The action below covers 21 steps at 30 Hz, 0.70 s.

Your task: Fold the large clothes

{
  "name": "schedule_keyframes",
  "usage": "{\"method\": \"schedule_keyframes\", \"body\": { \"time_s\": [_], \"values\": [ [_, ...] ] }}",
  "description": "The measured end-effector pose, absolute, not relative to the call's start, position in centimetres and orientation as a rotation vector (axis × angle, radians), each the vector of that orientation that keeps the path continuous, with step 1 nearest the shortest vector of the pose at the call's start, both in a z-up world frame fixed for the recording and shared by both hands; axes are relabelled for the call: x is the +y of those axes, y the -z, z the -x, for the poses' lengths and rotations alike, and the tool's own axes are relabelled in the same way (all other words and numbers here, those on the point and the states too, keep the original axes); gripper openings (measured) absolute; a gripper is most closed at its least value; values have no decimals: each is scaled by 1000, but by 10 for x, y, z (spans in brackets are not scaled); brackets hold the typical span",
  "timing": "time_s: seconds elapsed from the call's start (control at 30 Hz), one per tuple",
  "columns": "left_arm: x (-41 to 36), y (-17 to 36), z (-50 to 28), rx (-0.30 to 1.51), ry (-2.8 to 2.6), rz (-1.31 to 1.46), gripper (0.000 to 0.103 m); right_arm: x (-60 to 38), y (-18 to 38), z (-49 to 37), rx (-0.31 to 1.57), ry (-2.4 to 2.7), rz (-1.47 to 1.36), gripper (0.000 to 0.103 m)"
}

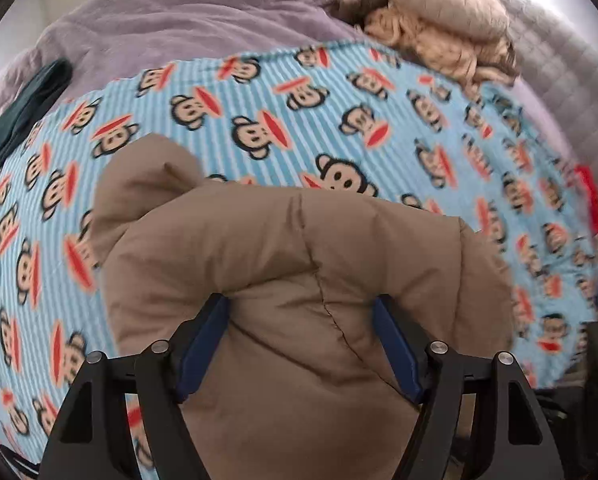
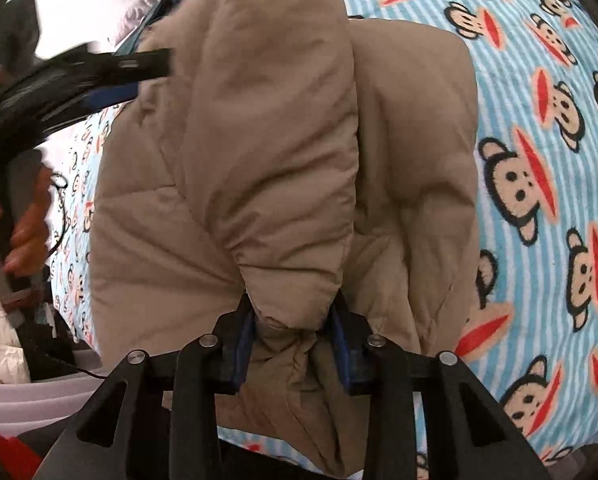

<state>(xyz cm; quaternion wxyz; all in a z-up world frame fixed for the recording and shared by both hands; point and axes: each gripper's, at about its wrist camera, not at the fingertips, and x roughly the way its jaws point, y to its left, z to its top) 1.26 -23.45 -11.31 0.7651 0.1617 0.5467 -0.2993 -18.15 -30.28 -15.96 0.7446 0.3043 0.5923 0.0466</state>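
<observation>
1. The tan puffer jacket [image 1: 291, 280] lies bunched on the monkey-print blanket [image 1: 299, 120] that covers the bed, near the blanket's front edge; that blanket serves as the landmark here. The jacket is gathered into a thick bundle, which suits a fold in progress.

2. The left tongs [image 1: 301, 344] stand wide around a fat padded roll of the jacket. The blue pads [image 1: 203, 344] sit against the fabric on both sides, so I judge them clamped on the jacket (the bulk of the down explains the wide stance).

3. The right tongs [image 2: 295, 344] pinch a narrower gathered end of the jacket, possibly a sleeve or hem, and the cloth puckers between the pads; they are clamped on it.

4. Gripping two separate parts lets the person lift and carry one layer over another without the slippery fill sliding apart.

5. At the far side of the blanket lie a cream quilted garment [image 1: 447, 36] and a lavender duvet [image 1: 171, 24]. A dark green cloth [image 1: 23, 108] rests at the blanket's left edge.

6. A hand [image 2: 23, 216] holds the left tool's handle, off the blanket's left side.
</observation>
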Motion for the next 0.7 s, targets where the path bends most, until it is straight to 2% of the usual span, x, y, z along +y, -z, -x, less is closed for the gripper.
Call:
{"method": "schedule_keyframes", "body": {
  "time_s": [0.27, 0.43, 0.53, 0.63, 0.7],
  "values": [
    [-264, 147, -22, 1179, 613, -395, 75, -325, 189, 174, 1269, -105, -765, 36],
    [-262, 146, -18, 1164, 613, -413, 75, -335, 159, 188, 1277, -39, -733, 37],
    [-260, 143, -18, 1164, 609, -412, 75, -330, 126, 198, 1217, 2, -645, 37],
    [-258, 136, -17, 1163, 586, -408, 75, -322, 106, 205, 1177, -7, -573, 23],
    [-254, 128, -15, 1164, 561, -411, 75, -313, 109, 203, 1209, -5, -506, 23]
  ]
}}
